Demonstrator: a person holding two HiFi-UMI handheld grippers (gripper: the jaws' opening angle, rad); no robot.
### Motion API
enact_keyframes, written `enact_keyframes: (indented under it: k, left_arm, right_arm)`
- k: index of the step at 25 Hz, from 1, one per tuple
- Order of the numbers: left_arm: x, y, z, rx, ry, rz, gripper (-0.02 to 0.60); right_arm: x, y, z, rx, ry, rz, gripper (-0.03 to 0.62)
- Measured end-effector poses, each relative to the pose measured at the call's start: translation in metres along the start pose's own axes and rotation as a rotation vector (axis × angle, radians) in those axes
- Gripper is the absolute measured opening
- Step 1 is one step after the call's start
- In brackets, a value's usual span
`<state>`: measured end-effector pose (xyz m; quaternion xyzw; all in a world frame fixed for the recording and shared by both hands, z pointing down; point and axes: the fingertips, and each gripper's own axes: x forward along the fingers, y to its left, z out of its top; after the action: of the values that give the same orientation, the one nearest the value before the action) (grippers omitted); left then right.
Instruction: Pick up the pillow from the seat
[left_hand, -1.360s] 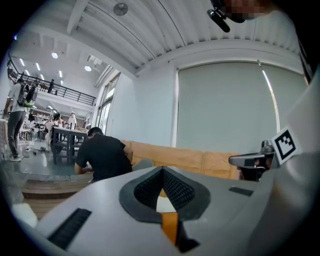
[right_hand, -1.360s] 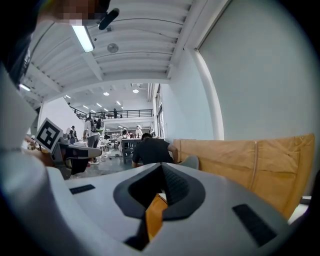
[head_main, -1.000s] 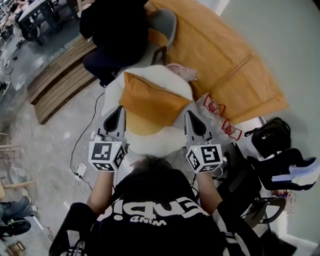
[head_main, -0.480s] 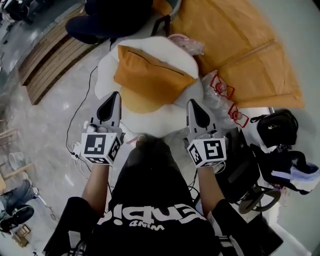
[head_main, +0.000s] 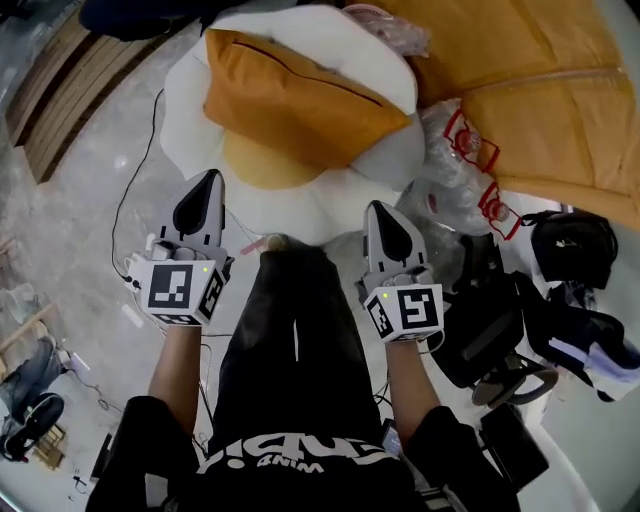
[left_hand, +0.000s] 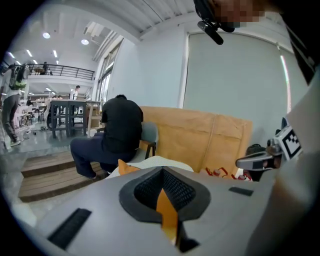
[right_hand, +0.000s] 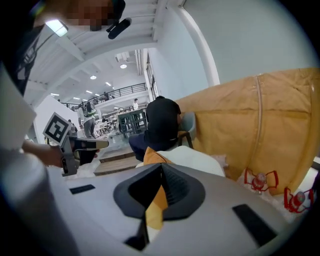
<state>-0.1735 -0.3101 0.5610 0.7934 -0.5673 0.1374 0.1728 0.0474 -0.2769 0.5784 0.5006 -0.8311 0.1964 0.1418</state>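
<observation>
On top of the round white petal-edged seat (head_main: 300, 208) w/ a yellow centre lies the orange rectangular fabric pillow (head_main: 300, 95), flat, one corner reaching toward the seat's right edge. Nothing touches the pillow. Left gripper (head_main: 209, 180) and right gripper (head_main: 378, 208) are held side by side, well apart, tips aimed at the seat's near rim, pillow just beyond. Both pairs of jaws are pressed together w/ nothing between; each gripper view shows only a sliver of orange through the closed tips. Whether the tips touch the rim can't be told. Right of the seat: clear plastic bottles w/ red labels (head_main: 455, 150), big tan fabric-covered panels (head_main: 540, 110), black bag (head_main: 575, 245). Behind the seat, a person in black (left_hand: 119, 131) sits on a grey chair.
</observation>
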Motion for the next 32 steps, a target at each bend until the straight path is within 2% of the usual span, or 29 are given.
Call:
enact_keyframes:
  k: [5,8,11,16,19,25,30,31,32]
  left_arm:
    - [0.020,0.004,-0.034,-0.015,0.043,-0.011,0.009]
    - [0.035,0.009,-0.033,-0.003,0.048,-0.021,0.009]
    - [0.054,0.021,-0.029,0.051,0.053,-0.016,0.009]
    - [0.110,0.050,-0.032,0.084,0.088,-0.004,0.009]
    - [0.149,0.075,-0.046,0.084,0.120,0.032,0.009]
    - [0.202,0.113,-0.082,0.025,0.206,0.091,0.009]
    - [0.221,0.131,-0.108,-0.063,0.259,0.118,0.013]
    - [0.223,0.133,-0.114,-0.081,0.271,0.112,0.024]
    - [0.226,0.135,-0.119,-0.098,0.281,0.104,0.071]
  right_arm:
    - [0.015,-0.002,-0.033,0.025,0.041,0.004,0.021]
    - [0.027,-0.010,-0.032,0.032,0.034,-0.006,0.021]
    - [0.043,-0.025,-0.028,0.048,0.024,-0.029,0.021]
    - [0.093,-0.049,-0.035,0.046,0.028,-0.035,0.021]
    - [0.130,-0.069,-0.050,0.048,0.045,-0.049,0.021]
    - [0.181,-0.105,-0.079,0.045,0.107,-0.095,0.021]
    - [0.191,-0.119,-0.108,0.102,0.182,-0.133,0.023]
    - [0.190,-0.122,-0.116,0.120,0.205,-0.151,0.036]
    - [0.190,-0.126,-0.125,0.150,0.225,-0.168,0.108]
